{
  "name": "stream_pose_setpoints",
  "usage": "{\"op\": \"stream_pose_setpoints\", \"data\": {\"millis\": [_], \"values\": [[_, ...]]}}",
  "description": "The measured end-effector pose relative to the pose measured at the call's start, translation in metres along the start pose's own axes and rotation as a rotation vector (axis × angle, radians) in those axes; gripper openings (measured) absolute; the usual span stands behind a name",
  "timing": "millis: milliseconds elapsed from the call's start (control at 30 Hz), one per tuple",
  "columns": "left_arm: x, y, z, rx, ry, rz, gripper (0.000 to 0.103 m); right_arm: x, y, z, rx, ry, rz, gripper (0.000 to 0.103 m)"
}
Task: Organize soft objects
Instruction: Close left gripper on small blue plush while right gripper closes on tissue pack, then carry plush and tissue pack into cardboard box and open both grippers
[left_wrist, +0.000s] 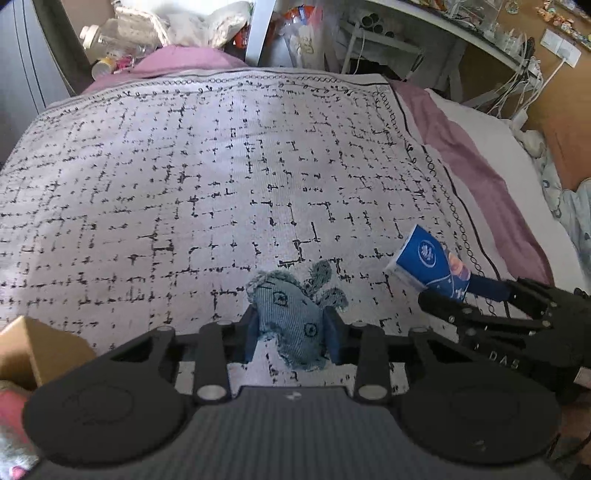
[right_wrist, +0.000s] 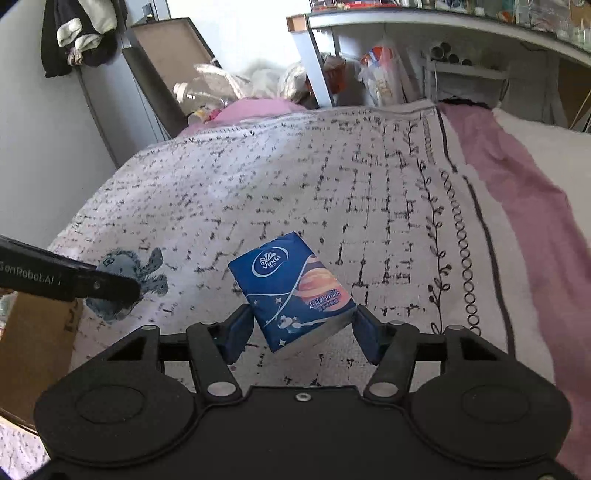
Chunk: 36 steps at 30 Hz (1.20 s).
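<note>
Above the patterned bedspread (left_wrist: 221, 177), a denim plush toy (left_wrist: 291, 314) is clamped in the left tool (left_wrist: 293, 334), while a blue tissue pack (right_wrist: 291, 288) is pinched across its width by the right tool (right_wrist: 301, 326). Both grips should be kept steady, since either soft item could be squeezed loose or slip. A likely destination is the cardboard box (left_wrist: 29, 347) at lower left, to which each should be carried level.
</note>
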<state>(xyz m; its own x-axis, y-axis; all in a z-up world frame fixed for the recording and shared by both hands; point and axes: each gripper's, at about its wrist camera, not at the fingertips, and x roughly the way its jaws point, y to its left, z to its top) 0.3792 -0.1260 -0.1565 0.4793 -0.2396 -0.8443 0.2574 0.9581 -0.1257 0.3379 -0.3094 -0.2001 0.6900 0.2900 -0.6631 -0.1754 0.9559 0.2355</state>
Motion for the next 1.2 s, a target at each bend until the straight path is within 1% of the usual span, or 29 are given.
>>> {"op": "stream_pose_setpoints", "data": {"millis": [267, 467, 567, 767, 1200], "values": [[-0.042, 0.007, -0.008, -0.011, -0.051, -0.002, 0.035, -0.033, 0.023, 0.010, -0.007, -0.029, 0.013, 0.058], [-0.075, 0.019, -0.019, -0.055, -0.099, 0.000, 0.035, -0.057, 0.040, 0.019, -0.015, -0.059, 0.020, 0.058], [-0.091, 0.024, -0.025, -0.062, -0.122, -0.001, 0.035, -0.068, 0.048, 0.020, -0.024, -0.071, 0.011, 0.058], [-0.121, 0.034, -0.036, -0.067, -0.174, 0.002, 0.035, -0.084, 0.065, 0.020, -0.034, -0.086, 0.013, 0.058], [-0.166, 0.062, -0.069, -0.089, -0.248, 0.006, 0.035, -0.109, 0.106, 0.015, -0.081, -0.102, 0.035, 0.058]]}}
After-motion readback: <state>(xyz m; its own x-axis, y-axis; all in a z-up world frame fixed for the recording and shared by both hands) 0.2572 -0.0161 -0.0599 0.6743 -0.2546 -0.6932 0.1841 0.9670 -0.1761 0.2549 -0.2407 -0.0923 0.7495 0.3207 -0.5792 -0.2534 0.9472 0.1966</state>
